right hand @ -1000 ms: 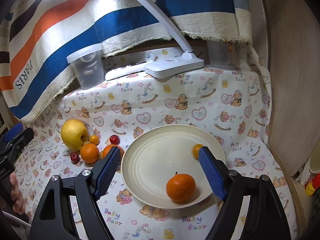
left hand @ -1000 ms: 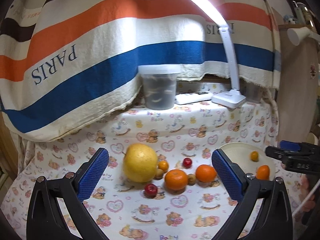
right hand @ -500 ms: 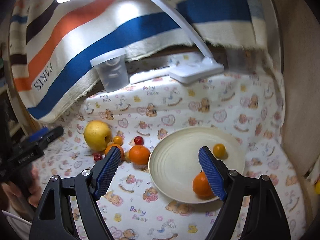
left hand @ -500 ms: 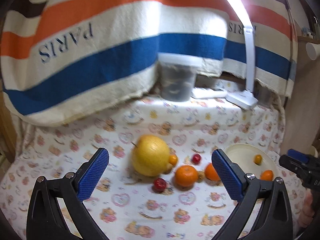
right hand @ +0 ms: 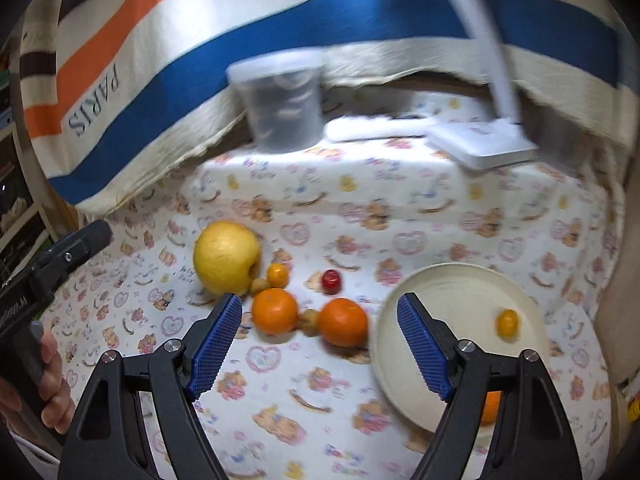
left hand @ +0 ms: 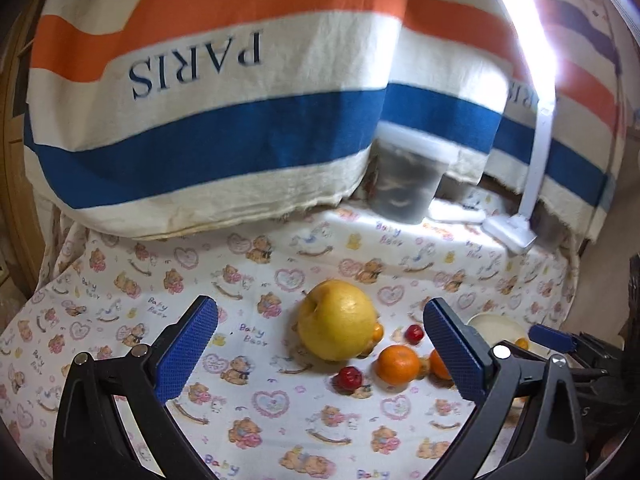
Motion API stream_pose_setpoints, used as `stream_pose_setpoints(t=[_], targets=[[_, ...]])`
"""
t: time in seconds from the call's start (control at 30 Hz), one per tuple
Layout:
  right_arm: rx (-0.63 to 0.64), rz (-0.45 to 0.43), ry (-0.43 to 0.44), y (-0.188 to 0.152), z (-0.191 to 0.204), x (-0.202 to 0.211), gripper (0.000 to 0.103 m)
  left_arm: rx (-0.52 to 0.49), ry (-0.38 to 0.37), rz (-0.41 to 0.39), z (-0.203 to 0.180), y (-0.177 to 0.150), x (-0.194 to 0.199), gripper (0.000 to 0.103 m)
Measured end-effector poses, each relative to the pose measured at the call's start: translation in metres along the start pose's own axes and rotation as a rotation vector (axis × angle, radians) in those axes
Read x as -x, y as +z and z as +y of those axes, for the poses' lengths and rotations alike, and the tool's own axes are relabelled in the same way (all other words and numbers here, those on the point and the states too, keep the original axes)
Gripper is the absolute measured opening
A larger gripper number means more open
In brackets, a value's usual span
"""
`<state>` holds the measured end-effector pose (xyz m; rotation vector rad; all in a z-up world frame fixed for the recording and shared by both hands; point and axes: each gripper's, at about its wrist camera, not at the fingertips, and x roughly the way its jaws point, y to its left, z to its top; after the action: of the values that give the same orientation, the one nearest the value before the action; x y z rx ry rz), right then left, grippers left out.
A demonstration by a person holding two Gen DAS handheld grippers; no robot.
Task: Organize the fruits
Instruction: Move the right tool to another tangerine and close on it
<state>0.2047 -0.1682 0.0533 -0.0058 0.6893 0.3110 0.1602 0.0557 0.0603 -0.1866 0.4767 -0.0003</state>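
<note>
A big yellow fruit (left hand: 337, 326) (right hand: 227, 257) lies on the bear-print cloth with two oranges (right hand: 275, 310) (right hand: 343, 322), two small red fruits (right hand: 331, 280) (left hand: 349, 378), a small orange fruit (right hand: 278, 275) and small brown fruits (right hand: 309, 321). A cream plate (right hand: 448, 280) at the right holds a small yellow-orange fruit (right hand: 507, 322) and an orange (right hand: 490, 407) partly hidden by a finger. My left gripper (left hand: 320, 352) is open and empty, near the big yellow fruit. My right gripper (right hand: 320, 344) is open and empty, just short of the two oranges.
A lidded clear tub (right hand: 282, 104) and a white desk lamp (right hand: 482, 144) stand at the back under a striped "PARIS" cloth (left hand: 240, 100). The right gripper's tip shows at the right of the left wrist view (left hand: 556, 340).
Both grippers have swung left. The right gripper has left the plate and now faces the two loose oranges. The left view now centres the big yellow fruit.
</note>
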Motion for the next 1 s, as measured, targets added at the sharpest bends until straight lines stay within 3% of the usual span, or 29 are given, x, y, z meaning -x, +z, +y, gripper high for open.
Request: stream_pose_setpoints(t=[0.13, 0.4, 0.53, 0.73, 0.87, 1.0], targets=[[0.055, 0.047, -0.041, 0.003, 0.021, -0.031, 0.082, 0.006, 0.035, 0.069, 0.008, -0.004, -0.02, 0.102], [0.115, 0.14, -0.027, 0.001, 0.045, -0.084, 0.081, 0.04, 0.064, 0.142, 0.025, -0.012, -0.043, 0.102], [0.12, 0.194, -0.005, 0.0, 0.05, -0.104, 0.072, 0.038, 0.072, 0.164, 0.027, -0.014, -0.05, 0.102], [0.095, 0.237, 0.01, -0.005, 0.046, -0.129, 0.07, 0.077, 0.075, 0.162, 0.031, -0.013, -0.048, 0.102], [0.103, 0.244, 0.034, -0.007, 0.048, -0.135, 0.051, 0.056, 0.093, 0.159, 0.028, -0.014, -0.049, 0.102], [0.118, 0.244, 0.02, -0.01, 0.052, -0.131, 0.05, 0.039, 0.099, 0.175, 0.025, -0.017, -0.053, 0.101]])
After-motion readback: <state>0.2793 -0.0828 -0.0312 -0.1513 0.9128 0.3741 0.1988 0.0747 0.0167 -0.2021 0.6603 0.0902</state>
